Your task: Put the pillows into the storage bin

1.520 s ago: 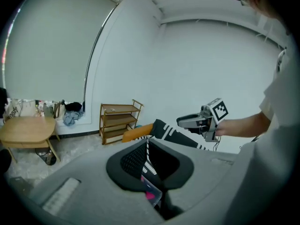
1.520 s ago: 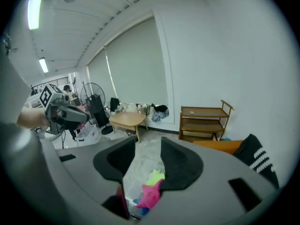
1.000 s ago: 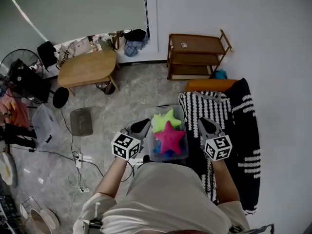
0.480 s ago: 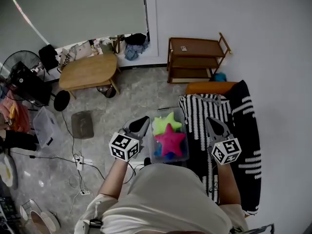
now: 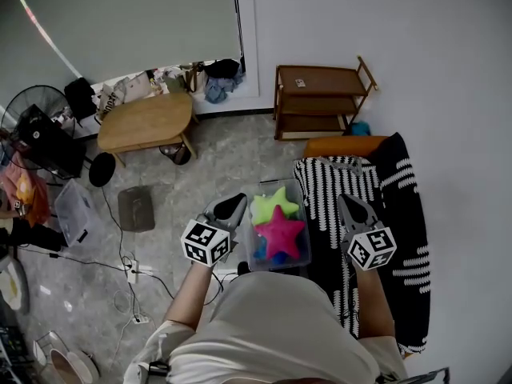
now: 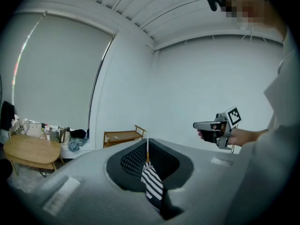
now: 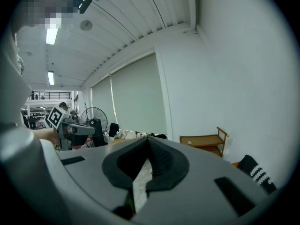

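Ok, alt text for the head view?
Seen from above, a person holds the left gripper and right gripper, both shut, either side of a clear storage bin containing a green star pillow and a pink star pillow. A striped cover lies to its right; a wooden table and shelf stand beyond.

A clear, rectangular bin stands upright and open on the floor. Inside it a green star-shaped pillow lies at the far end. A pink star pillow lies flat on top, overlapping the green one. A bit of blue pillow shows beneath the pink one.
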`<action>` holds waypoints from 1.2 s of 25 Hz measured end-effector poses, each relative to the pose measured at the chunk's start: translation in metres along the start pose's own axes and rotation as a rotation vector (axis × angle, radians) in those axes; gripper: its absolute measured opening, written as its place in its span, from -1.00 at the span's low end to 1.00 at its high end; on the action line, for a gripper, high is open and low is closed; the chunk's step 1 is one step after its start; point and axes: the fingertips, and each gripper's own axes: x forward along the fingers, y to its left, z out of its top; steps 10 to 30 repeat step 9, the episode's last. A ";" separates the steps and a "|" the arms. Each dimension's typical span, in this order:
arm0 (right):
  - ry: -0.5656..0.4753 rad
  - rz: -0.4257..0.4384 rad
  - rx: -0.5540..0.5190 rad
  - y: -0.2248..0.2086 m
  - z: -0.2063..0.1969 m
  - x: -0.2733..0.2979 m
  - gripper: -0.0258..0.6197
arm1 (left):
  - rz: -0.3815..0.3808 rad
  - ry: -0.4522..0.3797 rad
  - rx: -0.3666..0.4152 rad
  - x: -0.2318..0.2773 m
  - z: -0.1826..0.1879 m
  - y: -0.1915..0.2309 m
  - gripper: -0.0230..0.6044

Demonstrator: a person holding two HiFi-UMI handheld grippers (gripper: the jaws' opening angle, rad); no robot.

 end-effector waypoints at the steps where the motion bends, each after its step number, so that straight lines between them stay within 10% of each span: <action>1: 0.000 0.001 0.004 0.002 0.000 -0.001 -0.91 | -0.001 0.000 -0.001 -0.002 0.000 -0.001 -0.86; 30: 0.002 0.003 0.016 0.008 0.000 -0.005 -0.91 | 0.000 0.006 -0.002 -0.007 -0.003 -0.004 -0.86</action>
